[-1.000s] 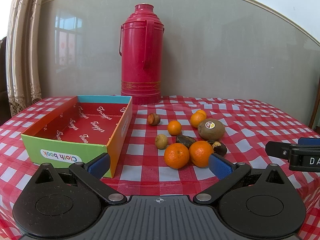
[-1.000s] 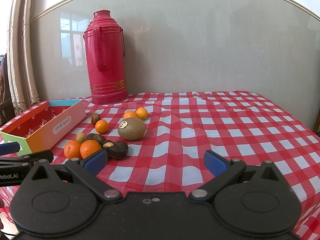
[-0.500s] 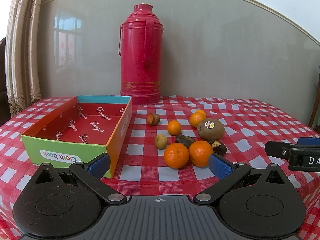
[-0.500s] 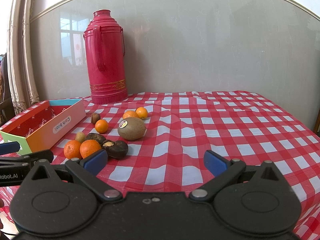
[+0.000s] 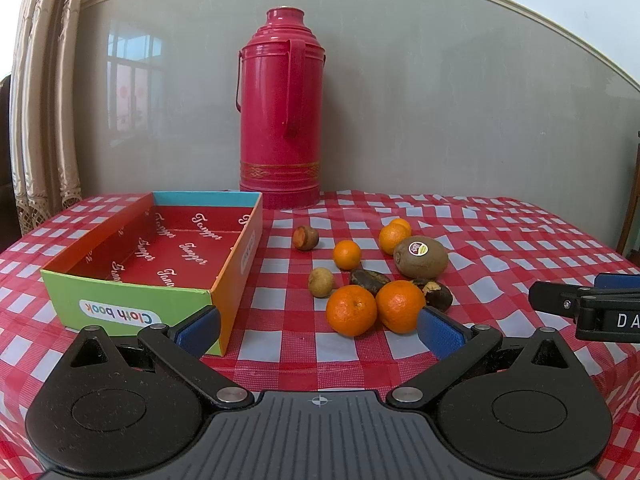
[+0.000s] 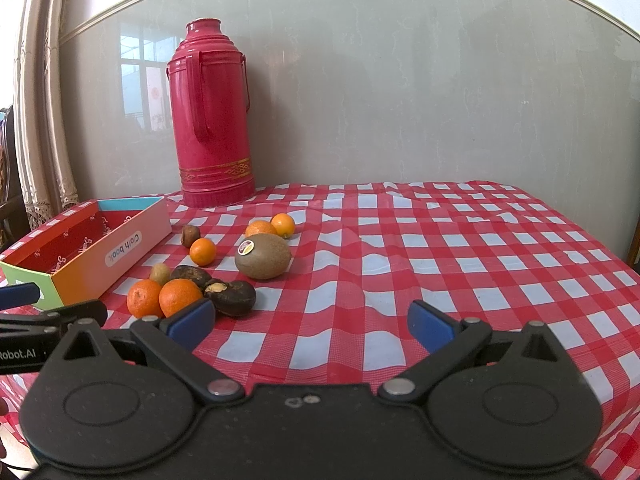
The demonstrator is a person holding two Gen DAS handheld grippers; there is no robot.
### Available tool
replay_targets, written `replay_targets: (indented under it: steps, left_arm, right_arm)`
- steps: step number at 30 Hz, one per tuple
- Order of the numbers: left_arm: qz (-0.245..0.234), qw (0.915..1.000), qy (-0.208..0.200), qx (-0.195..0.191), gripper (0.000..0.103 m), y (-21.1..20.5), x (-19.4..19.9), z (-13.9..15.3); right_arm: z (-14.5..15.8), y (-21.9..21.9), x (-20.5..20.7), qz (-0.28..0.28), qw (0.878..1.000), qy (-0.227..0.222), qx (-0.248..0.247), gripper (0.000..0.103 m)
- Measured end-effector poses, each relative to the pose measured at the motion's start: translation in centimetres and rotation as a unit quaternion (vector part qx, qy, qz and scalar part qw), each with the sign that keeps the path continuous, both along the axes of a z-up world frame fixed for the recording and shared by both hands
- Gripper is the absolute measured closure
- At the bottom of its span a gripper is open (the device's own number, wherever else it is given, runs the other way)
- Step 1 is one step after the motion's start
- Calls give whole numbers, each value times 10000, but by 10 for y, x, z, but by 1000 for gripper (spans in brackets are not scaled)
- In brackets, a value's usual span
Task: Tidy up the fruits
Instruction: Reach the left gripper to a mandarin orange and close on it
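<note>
Several fruits lie loose on the red checked tablecloth (image 5: 500, 236): two large oranges (image 5: 351, 310) (image 5: 400, 305) in front, a kiwi (image 5: 421, 257) with a sticker, small oranges (image 5: 347, 255) and dark brown fruits (image 5: 436, 291). Left of them stands an open colourful box (image 5: 132, 294) with nothing in it. My left gripper (image 5: 319, 330) is open, low at the table's near edge, just short of the large oranges. My right gripper (image 6: 310, 327) is open too, to the right of the pile; the kiwi (image 6: 263, 256) and a dark fruit (image 6: 232, 297) lie ahead to its left.
A tall red thermos (image 5: 281, 128) stands at the back by the grey wall. A curtain (image 5: 40, 120) hangs at the left. The right gripper's finger (image 5: 580, 304) shows at the left wrist view's right edge. Bare cloth (image 6: 480, 248) stretches right of the fruits.
</note>
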State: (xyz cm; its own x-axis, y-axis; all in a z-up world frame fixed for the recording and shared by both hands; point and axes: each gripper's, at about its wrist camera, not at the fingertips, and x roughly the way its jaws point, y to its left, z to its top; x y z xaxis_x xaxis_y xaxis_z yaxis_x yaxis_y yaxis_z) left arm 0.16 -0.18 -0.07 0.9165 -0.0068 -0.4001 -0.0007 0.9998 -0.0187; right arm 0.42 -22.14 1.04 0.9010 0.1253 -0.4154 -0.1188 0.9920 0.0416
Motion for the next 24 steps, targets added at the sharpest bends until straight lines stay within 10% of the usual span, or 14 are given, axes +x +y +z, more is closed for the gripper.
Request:
replay_targets:
  steps: [13,16,24]
  left_arm:
    - [-281,9987,321,272,1,-17,13,-5]
    - [-424,9976,511,168,35,-19,23,-8]
    - [-698,9949,698,-210,38,-29,37,-13]
  right_arm:
    - [6,-16,8,-511,9986,-42,158,6]
    - [7,-23,16,-694,9973,-3,231,6]
    - [-1,-34,31,-877,9957,118,272,6]
